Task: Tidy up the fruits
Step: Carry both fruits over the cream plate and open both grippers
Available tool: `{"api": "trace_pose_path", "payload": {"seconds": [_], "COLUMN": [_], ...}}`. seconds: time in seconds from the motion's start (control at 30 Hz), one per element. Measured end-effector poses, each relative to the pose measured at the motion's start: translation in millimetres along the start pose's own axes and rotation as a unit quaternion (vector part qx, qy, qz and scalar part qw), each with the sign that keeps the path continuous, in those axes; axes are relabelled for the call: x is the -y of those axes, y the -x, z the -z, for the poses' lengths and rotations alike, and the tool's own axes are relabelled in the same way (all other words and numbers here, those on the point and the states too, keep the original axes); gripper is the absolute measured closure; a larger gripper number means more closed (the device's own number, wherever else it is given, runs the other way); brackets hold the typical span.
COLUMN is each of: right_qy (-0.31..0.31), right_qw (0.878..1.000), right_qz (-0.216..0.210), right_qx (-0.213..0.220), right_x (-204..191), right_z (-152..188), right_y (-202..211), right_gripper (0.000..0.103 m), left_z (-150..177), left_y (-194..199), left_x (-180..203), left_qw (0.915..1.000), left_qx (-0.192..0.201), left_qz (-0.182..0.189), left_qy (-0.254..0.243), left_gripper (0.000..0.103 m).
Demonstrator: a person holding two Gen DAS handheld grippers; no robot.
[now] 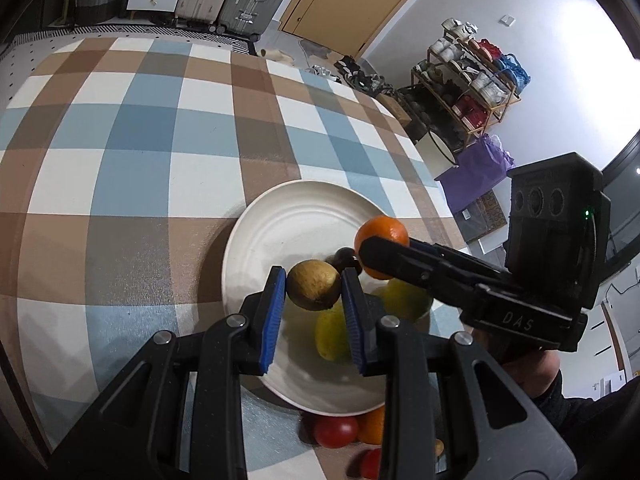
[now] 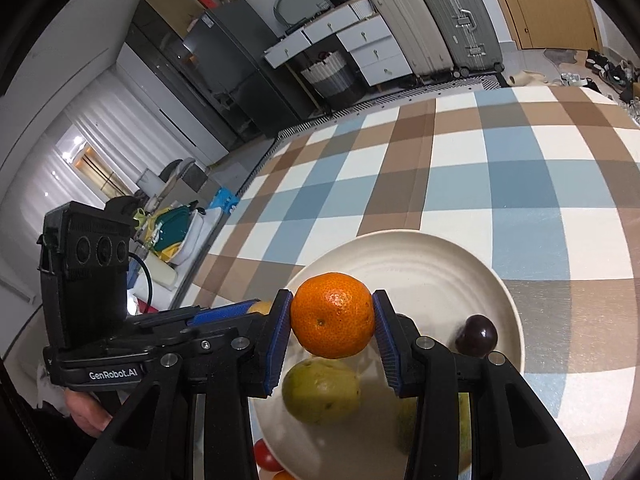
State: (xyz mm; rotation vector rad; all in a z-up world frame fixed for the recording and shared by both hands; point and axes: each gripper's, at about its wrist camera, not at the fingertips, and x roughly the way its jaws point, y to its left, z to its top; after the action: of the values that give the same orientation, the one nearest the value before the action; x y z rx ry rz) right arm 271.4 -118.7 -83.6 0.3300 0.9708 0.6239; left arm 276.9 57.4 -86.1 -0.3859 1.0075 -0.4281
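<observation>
Nearest the left wrist camera, the left gripper point(image 1: 314, 282) has its blue pads point(image 1: 273, 312) pressed narrowly on a brown kiwi point(image 1: 313, 285), held above the near half of the plate point(image 1: 256, 248). Under and just past the kiwi, two yellow-green fruits lie in the plate: one point(image 1: 330, 336) between the fingers, the other point(image 1: 404, 298) to its right. A dark plum point(image 1: 345, 258) sits in the plate just beyond the kiwi. On the near side of the plate, on the cloth point(image 1: 120, 140), lie a red tomato point(image 1: 335, 430), an orange fruit point(image 1: 370, 426) beside it, and another red fruit point(image 1: 370, 462), partly hidden by the gripper.

From the right, the right gripper point(image 1: 382, 250) reaches over the plate rim with a tangerine point(image 1: 380, 234) at its tip. In the right wrist view this gripper point(image 2: 333, 320) clamps the tangerine point(image 2: 332, 314) at a moderate width, both pads touching its sides, above the plate point(image 2: 460, 264). Below it lies a yellow-green fruit point(image 2: 320, 390), and the plum point(image 2: 477, 335) rests near the plate's right rim. A red tomato point(image 2: 264, 456) peeks out at the plate's near edge. The left gripper's fingers come in from the left, with a hand point(image 2: 86, 412) below its body.

Farther off, the checked cloth spreads across the table, and suitcases point(image 2: 436, 24) stand against the wall
</observation>
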Motion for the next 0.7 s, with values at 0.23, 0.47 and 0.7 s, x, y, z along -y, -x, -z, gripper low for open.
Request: {"api": "trace_pose_path", "payload": {"seconds": [0.23,0.47,0.7], "right_qy": [0.003,0.01,0.026], "right_qw": [1.0,1.0,0.999], "right_qz": [0.011,0.012,0.014], "right_qx": [-0.022,-0.006,0.032], "right_x": [4.6,-0.3,-10.2], "right_z": [2.7,2.2,0.9], "right_y": [-17.6,-12.2,13.7], "right_gripper": [0.062,0.056,0.054], "left_z": [-1.1,-1.4,1.2], "left_y": [-13.6,-16.8,-8.2], "left_x": [-6.9,-4.9,2.6], "left_qw": [0.9999,0.9999,0.9999], "left_qx": [-0.01,-0.011,-0.008], "left_qz": [0.006,0.011,0.006], "left_qy": [0.005,0.004,0.001], "left_gripper": [0.078,0.077,0.077]}}
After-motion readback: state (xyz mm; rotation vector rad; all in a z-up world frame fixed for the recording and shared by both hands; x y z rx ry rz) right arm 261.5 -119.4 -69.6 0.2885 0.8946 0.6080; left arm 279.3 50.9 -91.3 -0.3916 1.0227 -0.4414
